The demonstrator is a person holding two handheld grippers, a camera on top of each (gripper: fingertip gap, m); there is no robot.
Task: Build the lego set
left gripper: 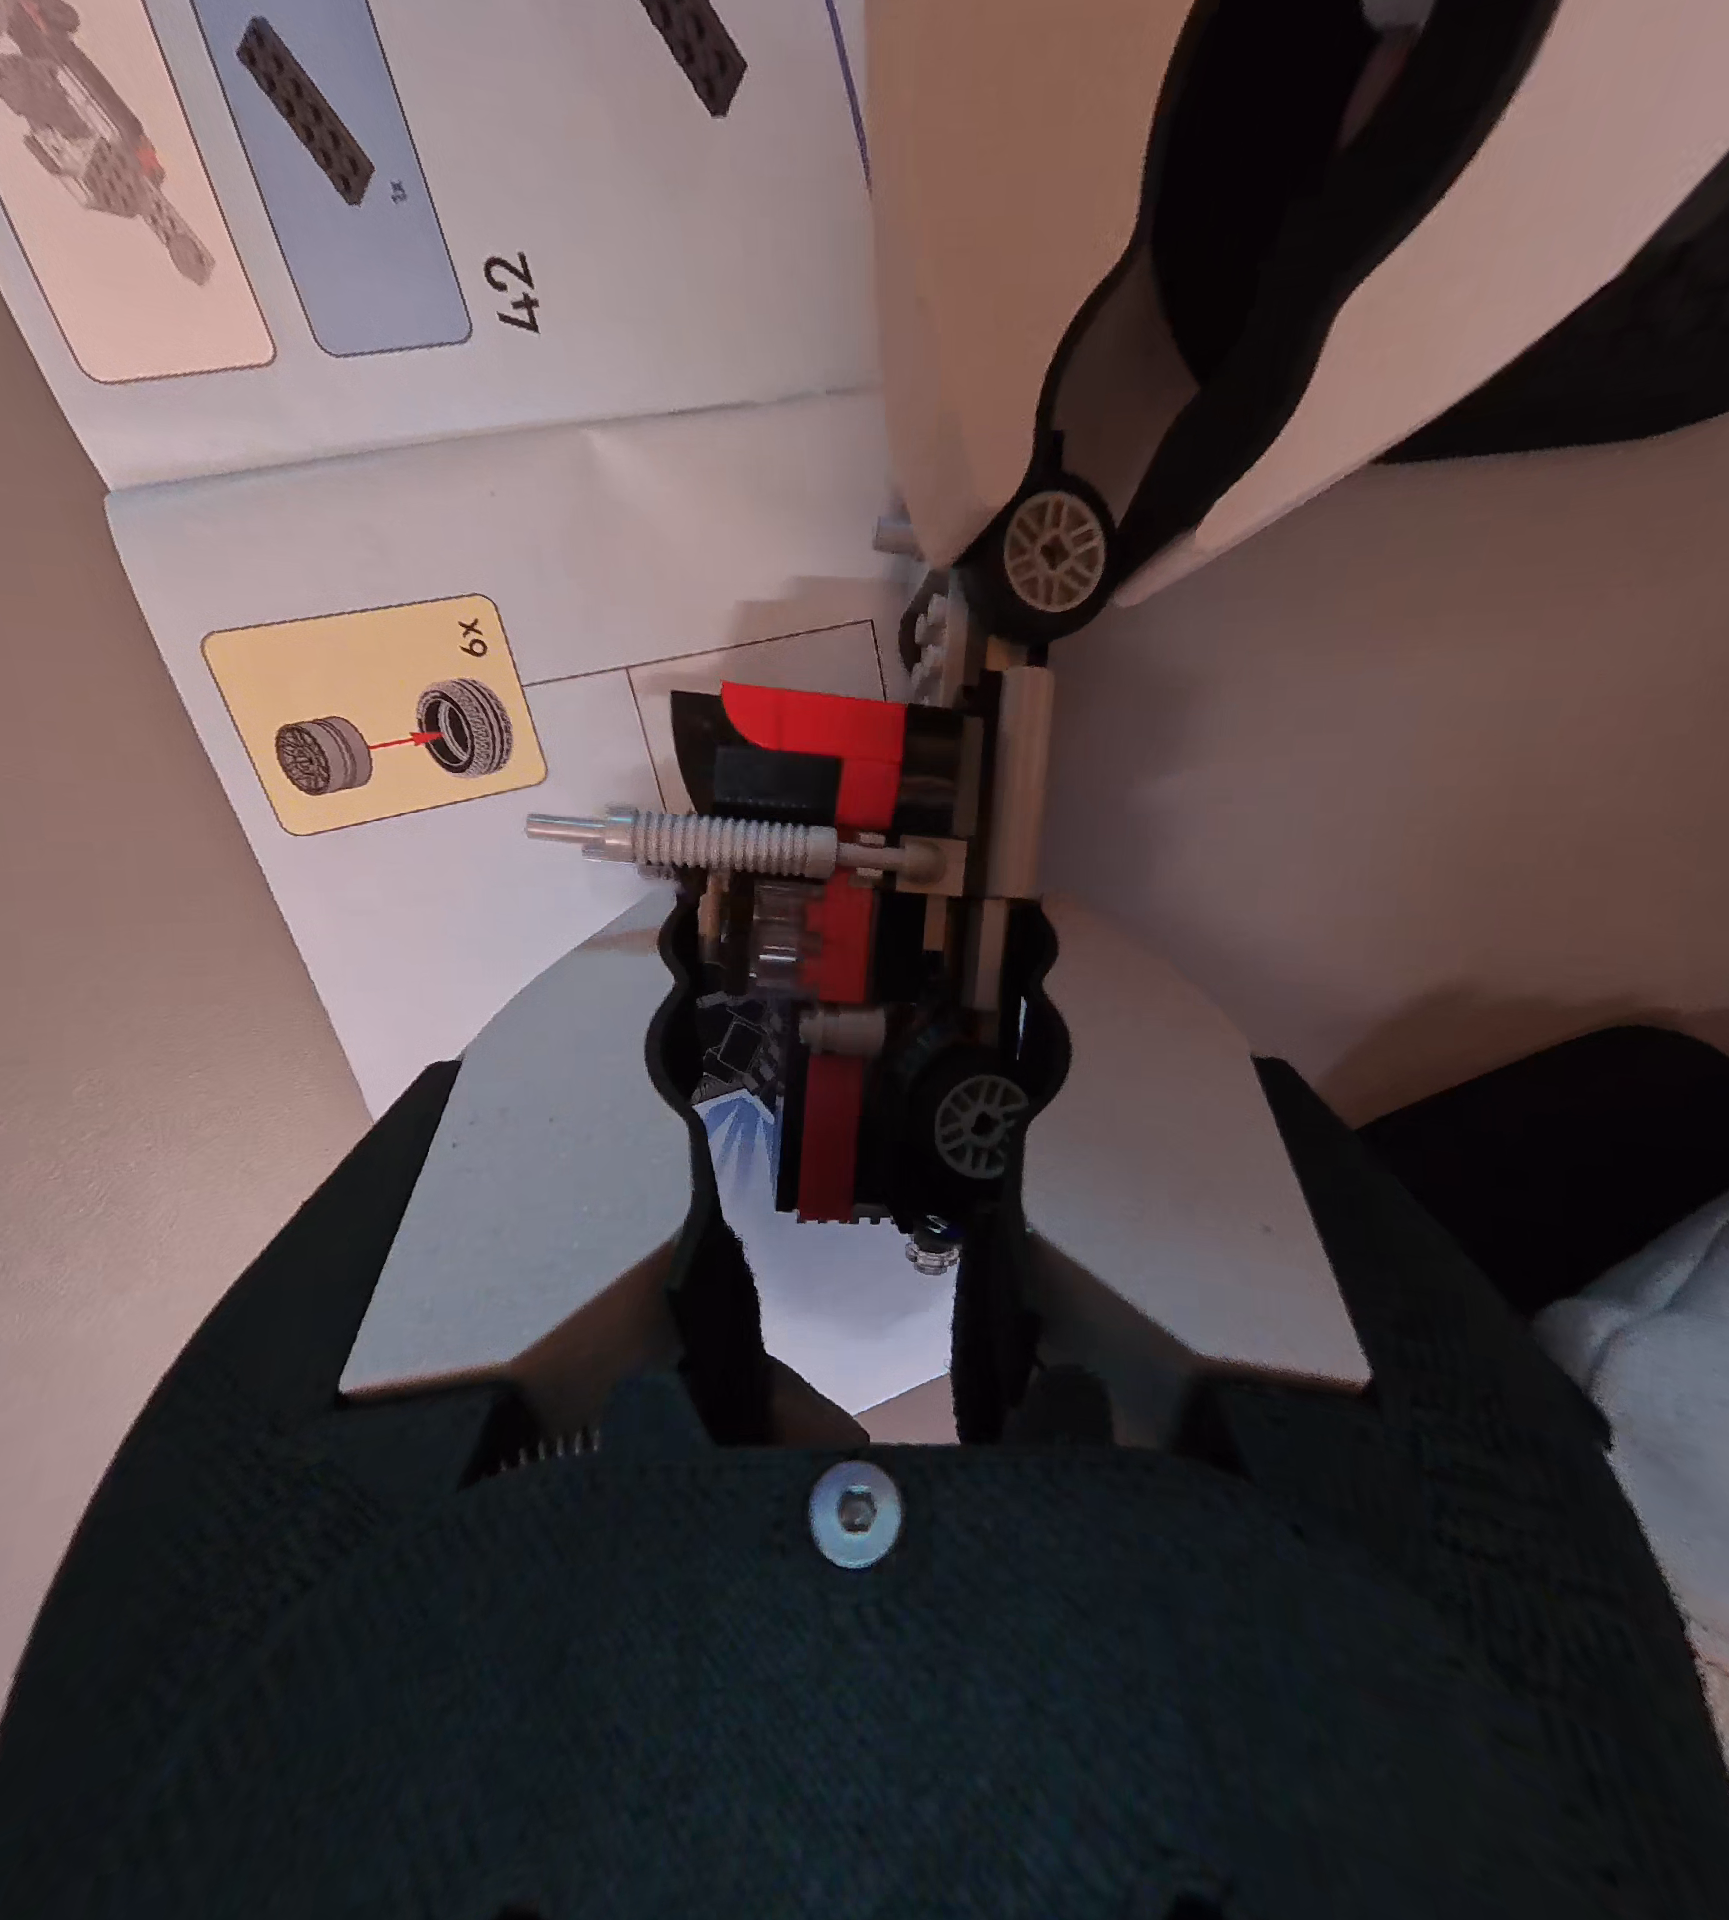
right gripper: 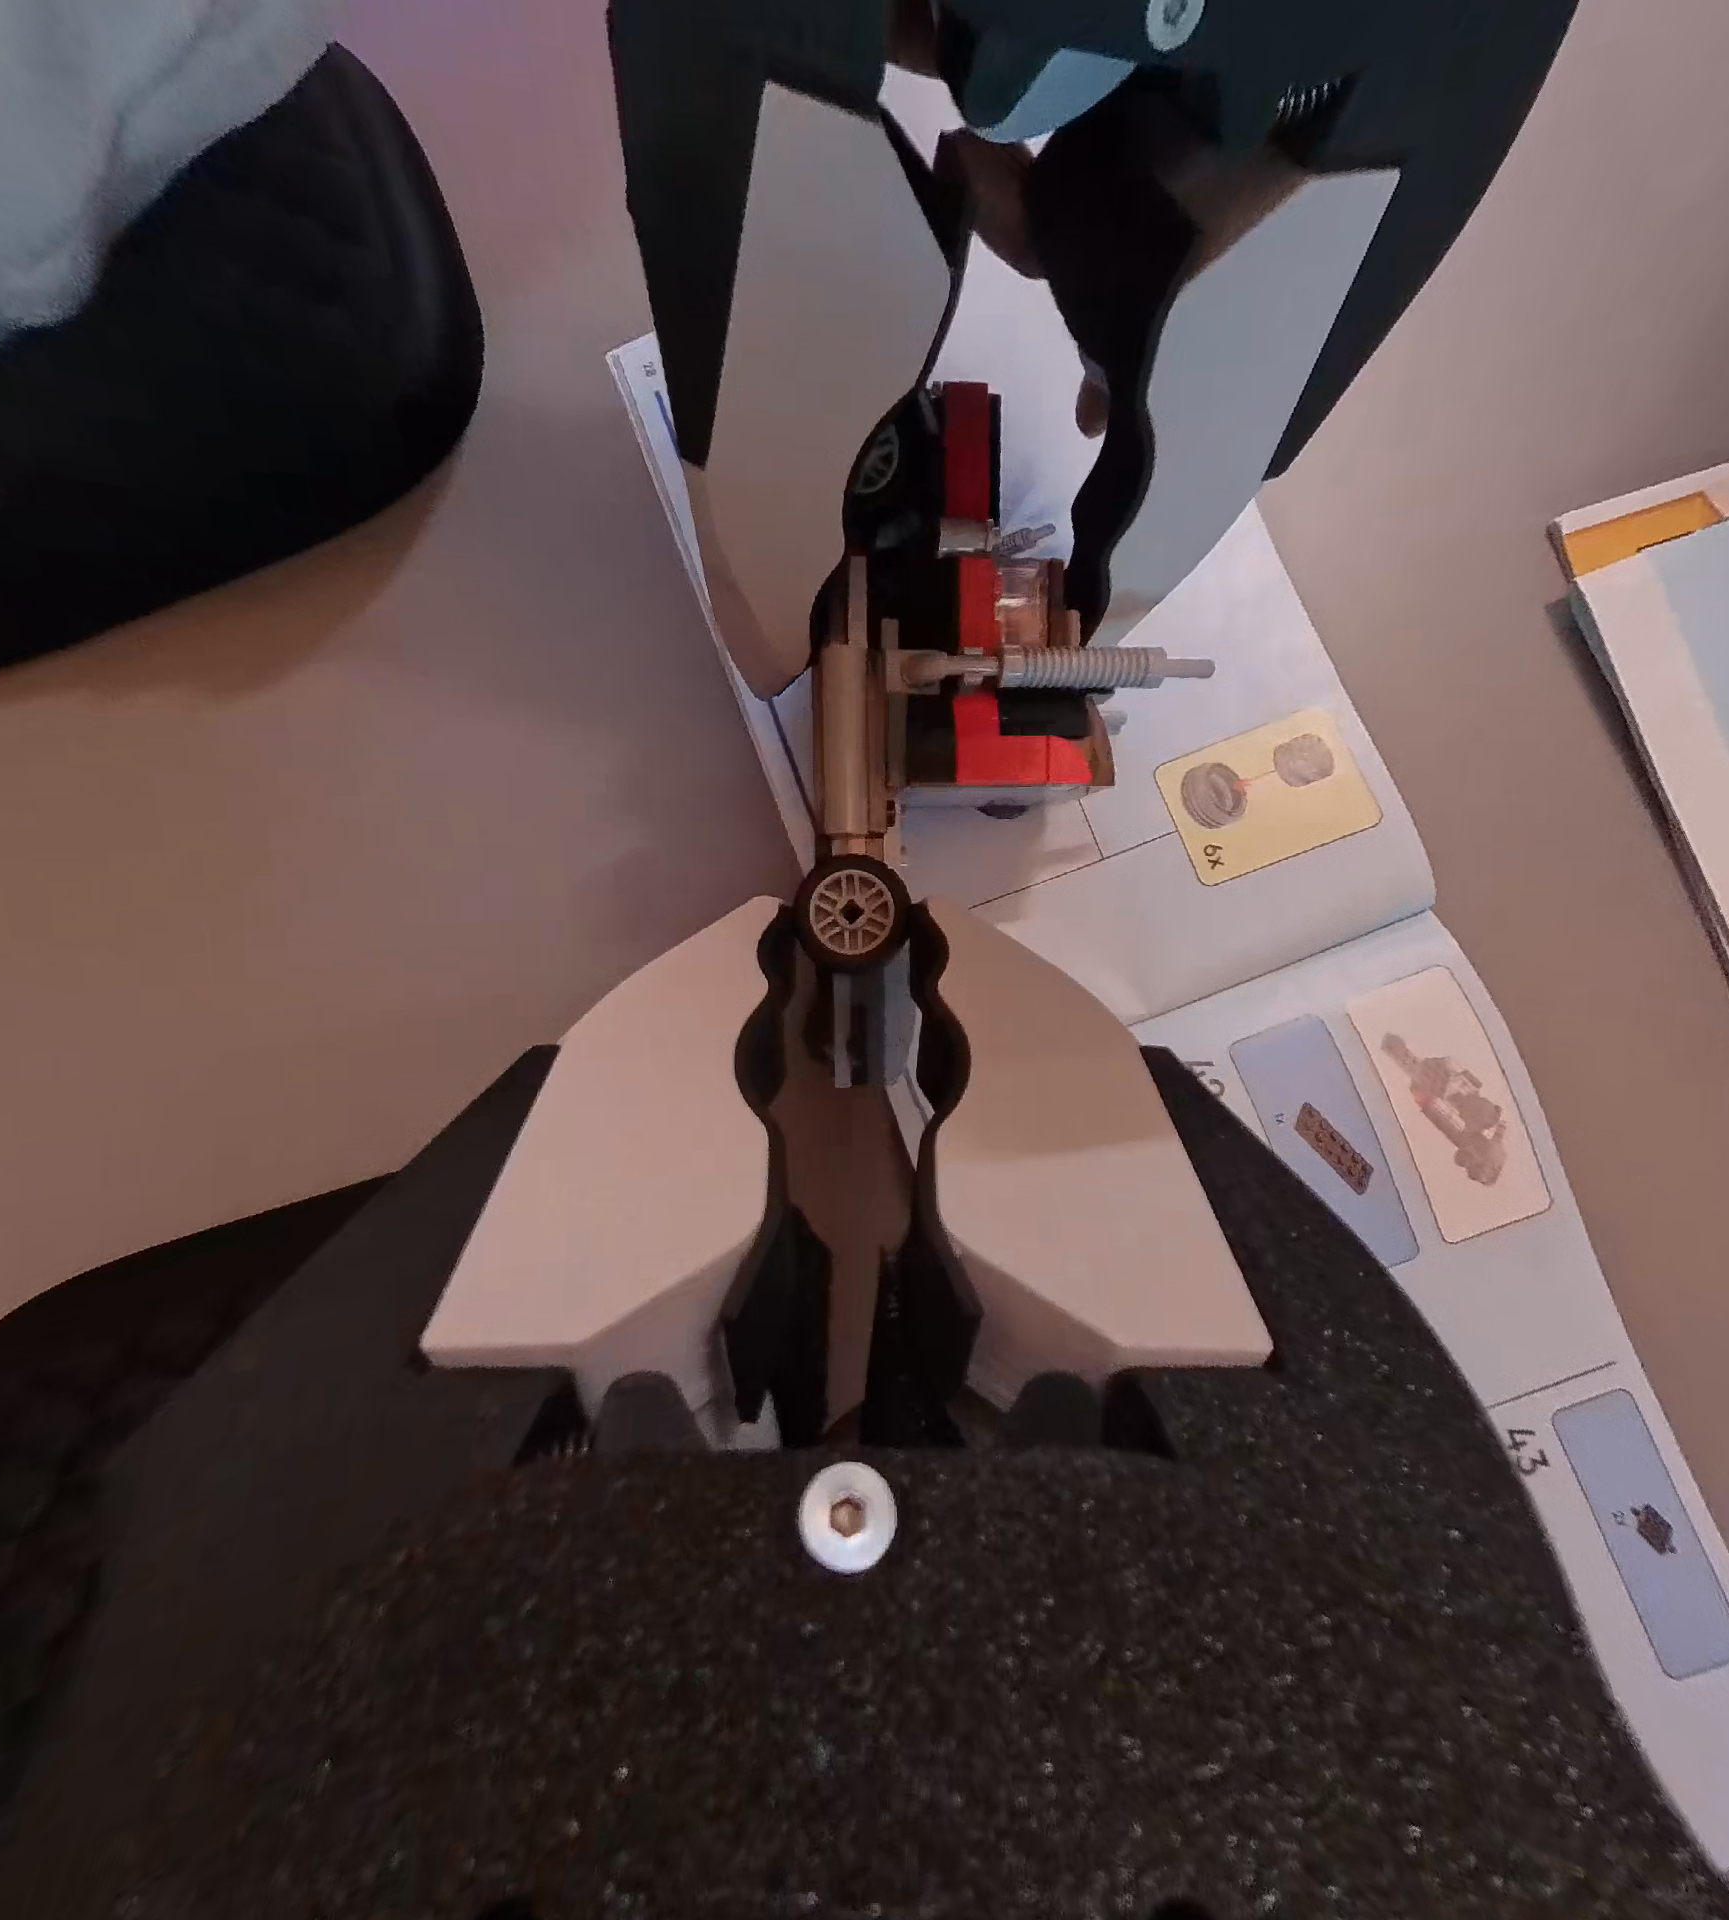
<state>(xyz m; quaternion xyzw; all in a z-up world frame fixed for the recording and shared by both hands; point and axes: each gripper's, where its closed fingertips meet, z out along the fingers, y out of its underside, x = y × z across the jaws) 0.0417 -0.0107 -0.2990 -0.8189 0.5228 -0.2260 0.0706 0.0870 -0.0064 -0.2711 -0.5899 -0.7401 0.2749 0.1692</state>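
1. Beige surface (right gripper: pixel 216 935), matte, carrying an open instruction booklet (left gripper: pixel 486 499) with pictured build steps; a second stack of paper (right gripper: pixel 1722 644) lies at the far right in the right wrist view.
2. Lego model (left gripper: pixel 860 831): a partly built vehicle in red, black and grey, held above the booklet between the two tools, lengthwise from one to the other.
3. Grey ribbed rod (left gripper: pixel 725 836) juts sideways out of the model's middle (toward the booklet's yellow wheel diagram).
4. Left gripper (left gripper: pixel 855 1049): jaws closed on the model's near end in its own view, pressing both flanks; a grey-spoked wheel (left gripper: pixel 979 1122) sits against the right-hand finger.
5. Right gripper (right gripper: pixel 855 997): jaws closed narrowly on the model's opposite end, clamping a thin grey plate section just behind a second wheel (right gripper: pixel 852 914) (black tyre, pale hub), which sits at the fingertips.
6. Dark rounded object (right gripper: pixel 164 416) rests on the surface, far left in the right wrist view, with pale blue cloth (right gripper: pixel 39 156) beside it.
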